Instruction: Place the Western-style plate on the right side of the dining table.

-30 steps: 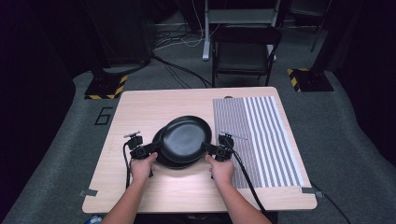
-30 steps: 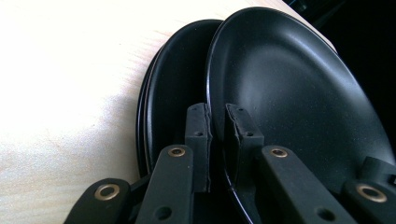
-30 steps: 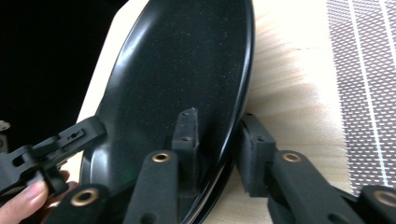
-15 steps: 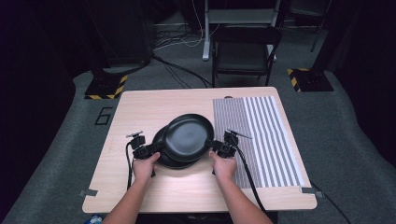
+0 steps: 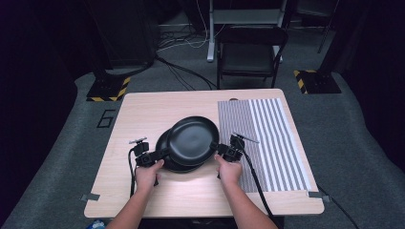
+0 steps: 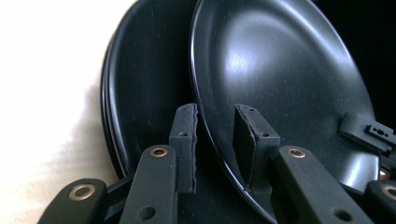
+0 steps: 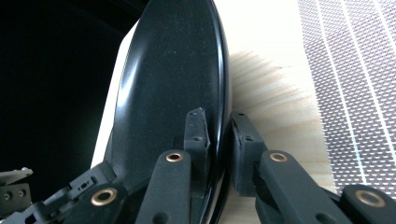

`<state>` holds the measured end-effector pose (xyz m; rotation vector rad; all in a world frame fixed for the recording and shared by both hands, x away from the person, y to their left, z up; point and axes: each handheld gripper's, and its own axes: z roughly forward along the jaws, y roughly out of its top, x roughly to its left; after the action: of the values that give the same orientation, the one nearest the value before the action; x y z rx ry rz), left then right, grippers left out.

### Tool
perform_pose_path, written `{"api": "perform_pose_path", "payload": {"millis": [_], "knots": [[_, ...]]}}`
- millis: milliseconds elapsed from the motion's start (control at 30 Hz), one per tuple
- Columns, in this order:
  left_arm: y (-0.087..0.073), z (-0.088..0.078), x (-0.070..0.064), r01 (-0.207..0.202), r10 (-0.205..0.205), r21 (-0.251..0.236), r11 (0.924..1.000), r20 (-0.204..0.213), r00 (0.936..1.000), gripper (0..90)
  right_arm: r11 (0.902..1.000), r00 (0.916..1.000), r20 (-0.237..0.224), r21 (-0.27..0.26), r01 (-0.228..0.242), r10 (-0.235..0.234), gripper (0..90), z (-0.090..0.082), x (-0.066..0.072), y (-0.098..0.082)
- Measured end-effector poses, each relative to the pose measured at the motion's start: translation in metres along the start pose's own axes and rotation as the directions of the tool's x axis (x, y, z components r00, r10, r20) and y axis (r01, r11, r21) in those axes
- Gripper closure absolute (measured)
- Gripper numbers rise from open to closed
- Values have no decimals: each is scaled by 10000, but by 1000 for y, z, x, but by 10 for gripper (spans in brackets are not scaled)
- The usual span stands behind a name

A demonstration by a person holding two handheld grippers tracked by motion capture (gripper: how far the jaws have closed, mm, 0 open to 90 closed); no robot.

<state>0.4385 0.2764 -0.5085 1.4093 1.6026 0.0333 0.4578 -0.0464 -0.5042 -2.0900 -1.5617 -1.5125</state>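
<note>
black upper plate (image 5: 192, 140) lifted off lower plate (image 5: 165, 157) | left claw (image 5: 154, 157) clamps its rim | right claw (image 5: 223, 150) clamps opposite rim | wooden counter (image 5: 143, 112)

- A dark outlined "6" (image 5: 105, 118) is marked on the grey floor (image 5: 57, 157), just off the worktop's (image 5: 143, 109) ten-o'clock corner.
- Nothing else in any view can be read.

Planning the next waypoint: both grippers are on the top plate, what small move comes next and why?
Probably carry the top plate a bit further right, toward the striped mat. The left gripper and right gripper clamp its opposite rims, and it sits raised and offset right of the lower plate, partly overlapping it.
</note>
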Motion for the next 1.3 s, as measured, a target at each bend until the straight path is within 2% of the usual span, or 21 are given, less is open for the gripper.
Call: {"api": "perform_pose_path", "payload": {"millis": [167,467,533,600,667,800,967,1100,1167,1233,1300], "knots": [[-8,-1,-2,96,-96,47,9999,61,9999,687,10000,10000,-31,-24,10,-10,794,0,-1,0],[-16,-2,-8,397,-405,-395,9984,-188,9990,670,9998,9997,-112,54,-200,200,801,1,-1,1],[-15,0,-7,494,-495,-264,9984,-33,9988,672,9999,9997,-208,66,-92,93,802,1,-3,1],[-15,3,-8,637,-637,-300,9975,4,9980,670,9995,9987,-416,119,-286,291,808,1,-5,2],[-15,3,-6,725,-722,-360,9967,93,9973,668,9996,9986,-450,114,-270,275,808,1,-6,1],[-16,4,-6,668,-663,-467,9967,137,9977,665,9993,9981,-517,139,-341,348,810,1,-8,2],[-20,4,-7,307,-303,-624,9976,69,9995,666,9981,9959,-680,166,-586,596,811,1,-9,2],[-20,3,-5,140,-118,-603,9981,367,9993,664,9975,9942,-823,175,-680,692,811,2,-12,2],[-21,3,-3,3,40,-827,9966,519,9986,659,9972,9933,-888,195,-722,737,811,2,-13,2],[-24,4,-5,-294,342,-1016,9944,460,9984,638,9961,9909,-1033,213,-851,869,810,2,-14,2],[-25,4,-6,-318,366,-1109,9933,415,9985,618,9961,9898,-1127,274,-842,868,810,3,-16,2]]}}
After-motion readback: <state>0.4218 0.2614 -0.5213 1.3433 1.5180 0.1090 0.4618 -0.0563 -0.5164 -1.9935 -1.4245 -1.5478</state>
